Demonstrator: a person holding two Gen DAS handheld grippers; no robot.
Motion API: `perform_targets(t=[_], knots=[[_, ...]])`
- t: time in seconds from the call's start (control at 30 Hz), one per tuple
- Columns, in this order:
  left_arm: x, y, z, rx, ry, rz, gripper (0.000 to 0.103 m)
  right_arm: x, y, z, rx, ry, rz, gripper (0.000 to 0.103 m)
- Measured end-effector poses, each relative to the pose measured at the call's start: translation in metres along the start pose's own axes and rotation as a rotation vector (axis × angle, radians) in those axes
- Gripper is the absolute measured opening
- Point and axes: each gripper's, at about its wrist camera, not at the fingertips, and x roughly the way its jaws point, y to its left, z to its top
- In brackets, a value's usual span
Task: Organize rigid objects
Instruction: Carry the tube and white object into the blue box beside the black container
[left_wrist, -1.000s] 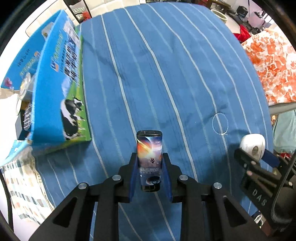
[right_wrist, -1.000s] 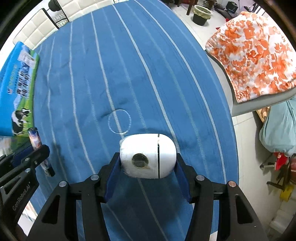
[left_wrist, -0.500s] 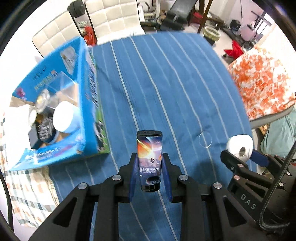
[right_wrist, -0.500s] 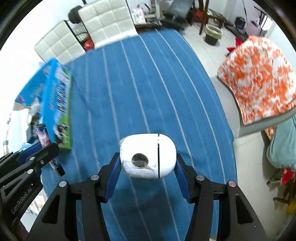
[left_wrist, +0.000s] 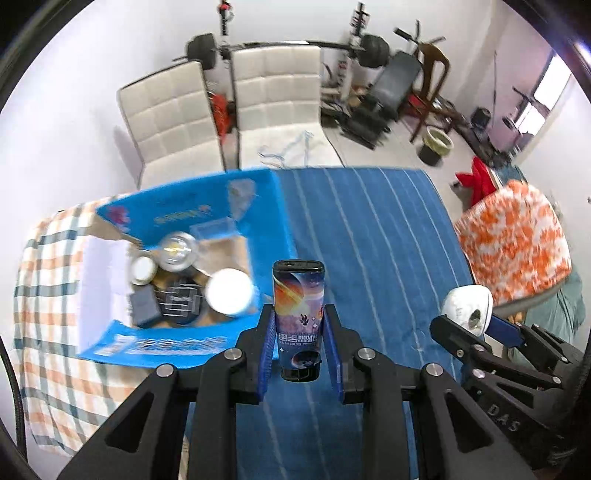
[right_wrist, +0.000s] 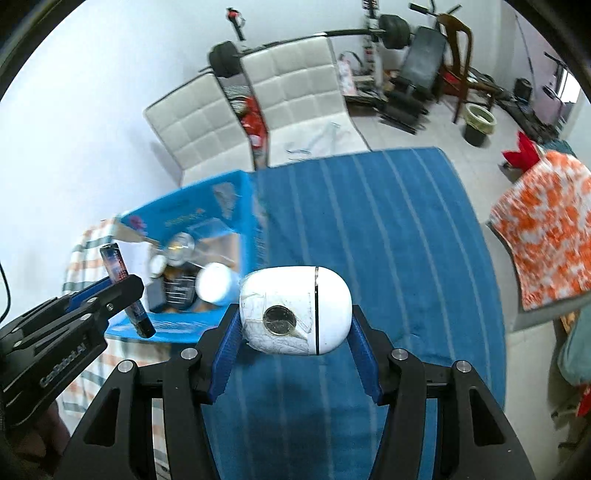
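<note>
My left gripper (left_wrist: 298, 332) is shut on a small dark tube (left_wrist: 298, 314) with a space picture, held upright above the blue striped tablecloth (left_wrist: 369, 240). It also shows in the right wrist view (right_wrist: 125, 291). My right gripper (right_wrist: 293, 332) is shut on a white egg-shaped case (right_wrist: 295, 310) with a round metal disc on its face; it also shows in the left wrist view (left_wrist: 467, 308). An open blue carton (left_wrist: 177, 266) sits at the table's left, holding a white cup (left_wrist: 229, 291), a shiny round lid (left_wrist: 177, 251) and several small items.
A checked cloth (left_wrist: 48, 295) lies under the carton at the left. Two white padded chairs (left_wrist: 221, 114) stand behind the table. An orange patterned cushion (left_wrist: 517, 243) is at the right. Gym gear lies on the floor at the back.
Both grippers have risen high above the table with their objects still held. The view now takes in the carton's open top, the chairs and the room.
</note>
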Motion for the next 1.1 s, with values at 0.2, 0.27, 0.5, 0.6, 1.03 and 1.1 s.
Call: perform_targets(t=[0.2,0.27,0.5,0.6,1.03,1.1], knots=[[-0.014,0.06,0.007,-0.063,-0.028,0.043,0.022,0.01,0.054,0.014,-0.052,-0.008,0.027,0.059],[-0.016,0.079,0.008,-0.08,-0.033,0.058,0.022,0.019,0.069,0.015,-0.061,0.003,0.034,0.059],[-0.013,0.134,0.009,-0.13,-0.028,0.082,0.022,0.069,0.104,0.017,-0.067,0.092,0.064,0.059],[-0.001,0.153,0.007,-0.149,-0.002,0.071,0.022,0.092,0.112,0.013,-0.06,0.126,0.062,0.059],[0.112,0.207,-0.021,-0.251,0.227,-0.033,0.022,0.218,0.137,0.002,0.059,0.33,0.104,0.059],[0.124,0.212,-0.021,-0.258,0.248,-0.047,0.022,0.234,0.142,-0.002,0.069,0.359,0.104,0.059]])
